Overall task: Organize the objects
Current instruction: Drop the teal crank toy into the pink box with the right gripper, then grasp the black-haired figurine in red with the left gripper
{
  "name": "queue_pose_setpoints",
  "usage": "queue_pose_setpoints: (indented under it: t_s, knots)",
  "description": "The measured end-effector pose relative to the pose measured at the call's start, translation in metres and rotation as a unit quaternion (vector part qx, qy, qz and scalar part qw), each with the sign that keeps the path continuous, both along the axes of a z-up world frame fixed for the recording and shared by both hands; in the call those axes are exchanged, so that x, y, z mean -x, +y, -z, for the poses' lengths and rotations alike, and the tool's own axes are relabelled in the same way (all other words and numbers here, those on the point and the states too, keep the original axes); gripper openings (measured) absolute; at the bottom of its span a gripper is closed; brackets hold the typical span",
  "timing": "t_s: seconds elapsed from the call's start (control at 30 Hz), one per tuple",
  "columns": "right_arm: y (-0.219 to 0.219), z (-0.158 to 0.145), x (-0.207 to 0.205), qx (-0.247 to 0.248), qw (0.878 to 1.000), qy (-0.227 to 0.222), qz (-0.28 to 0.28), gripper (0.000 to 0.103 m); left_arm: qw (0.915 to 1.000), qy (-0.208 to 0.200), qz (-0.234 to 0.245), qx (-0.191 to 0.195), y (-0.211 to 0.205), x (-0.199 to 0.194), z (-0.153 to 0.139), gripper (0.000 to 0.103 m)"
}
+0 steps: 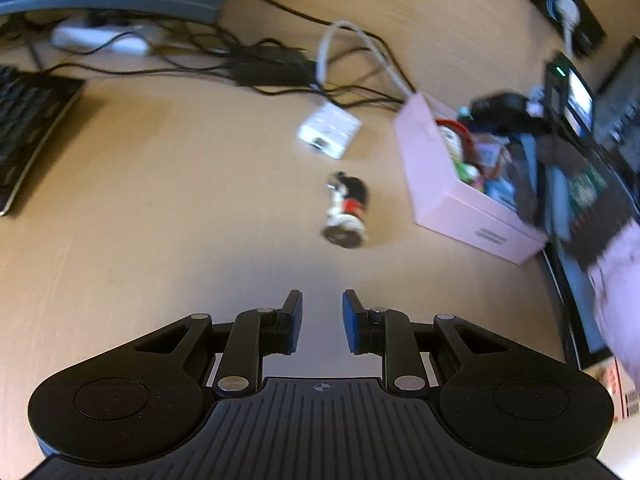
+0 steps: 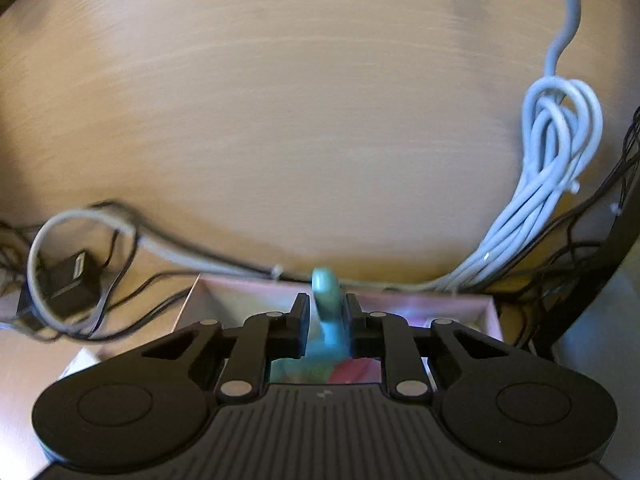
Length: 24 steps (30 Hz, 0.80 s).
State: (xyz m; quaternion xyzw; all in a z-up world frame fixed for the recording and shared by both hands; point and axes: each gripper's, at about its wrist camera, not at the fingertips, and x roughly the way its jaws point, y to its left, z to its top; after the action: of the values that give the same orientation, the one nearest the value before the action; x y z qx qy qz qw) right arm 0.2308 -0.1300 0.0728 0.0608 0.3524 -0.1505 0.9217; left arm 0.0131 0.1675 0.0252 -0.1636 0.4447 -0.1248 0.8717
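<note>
In the left wrist view a small black, white and red figurine (image 1: pixel 347 210) lies on its side on the wooden desk, ahead of my left gripper (image 1: pixel 322 320), which is open and empty. A pink box (image 1: pixel 452 184) with several toys inside stands to the right. My right gripper (image 1: pixel 500 114) hovers over that box, blurred. In the right wrist view my right gripper (image 2: pixel 326 320) is shut on a teal toy (image 2: pixel 326 312) above the pink box (image 2: pixel 494 312).
A white adapter (image 1: pixel 329 130), black power brick (image 1: pixel 268 66) and tangled cables lie behind the figurine. A keyboard (image 1: pixel 28 132) is at the left, monitors at the right. A coiled grey cable (image 2: pixel 556 160) and a black plug (image 2: pixel 70 280) lie beyond the box.
</note>
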Motion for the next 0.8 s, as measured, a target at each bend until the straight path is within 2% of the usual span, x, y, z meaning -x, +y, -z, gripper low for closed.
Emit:
queue_pose_setpoints:
  t_s: [0.1,0.2,0.33,0.37,0.4,0.43,0.47,0.5,0.53,0.63,0.73,0.8]
  knots:
    - [0.002,0.013,0.009,-0.044,0.999,0.020,-0.018,0.014,1.0000,-0.006,-0.003,0.004,0.002,-0.005,-0.002,0.024]
    - [-0.004,0.018,0.017,-0.032,0.999,0.030,-0.004,0.014,0.9998,-0.015,0.010,-0.003,-0.004,-0.011,-0.004,0.024]
    - [-0.007,-0.001,0.046,-0.029,1.000,0.007,-0.001,0.015,0.9990,-0.032,0.027,-0.018,-0.017,-0.022,-0.007,0.024]
    - [-0.006,-0.007,0.055,-0.026,1.000,0.001,-0.003,0.017,0.9987,-0.037,0.028,-0.022,-0.019,-0.024,-0.008,0.024]
    - [-0.006,-0.012,0.064,-0.022,1.000,-0.006,-0.005,0.025,0.9982,-0.042,0.030,-0.029,-0.023,-0.028,-0.010,0.024]
    - [-0.005,-0.018,0.074,-0.019,1.000,-0.013,-0.006,0.037,0.9975,-0.050,0.033,-0.036,-0.027,-0.032,-0.013,0.024]
    - [-0.004,-0.024,0.082,-0.017,1.000,-0.020,-0.007,0.043,0.9963,-0.063,0.038,-0.045,-0.032,-0.037,-0.017,0.024]
    - [0.000,-0.028,0.093,-0.016,0.999,-0.028,-0.010,0.054,0.9950,-0.074,0.041,-0.053,-0.037,-0.042,-0.020,0.024]
    - [0.002,-0.032,0.105,-0.015,0.999,-0.032,-0.013,0.059,0.9935,-0.083,0.046,-0.063,-0.044,-0.050,-0.021,0.024]
    - [0.017,-0.033,0.135,-0.010,0.999,-0.033,-0.030,0.060,0.9911,-0.083,0.055,-0.089,-0.064,-0.070,-0.017,0.024]
    - [0.030,-0.032,0.164,0.002,0.999,-0.026,-0.044,0.064,0.9842,-0.073,0.061,-0.149,-0.084,-0.085,-0.004,0.027]
    - [0.038,-0.030,0.178,0.008,0.998,-0.024,-0.053,0.066,0.9808,-0.065,0.068,-0.171,-0.092,-0.089,0.004,0.030]
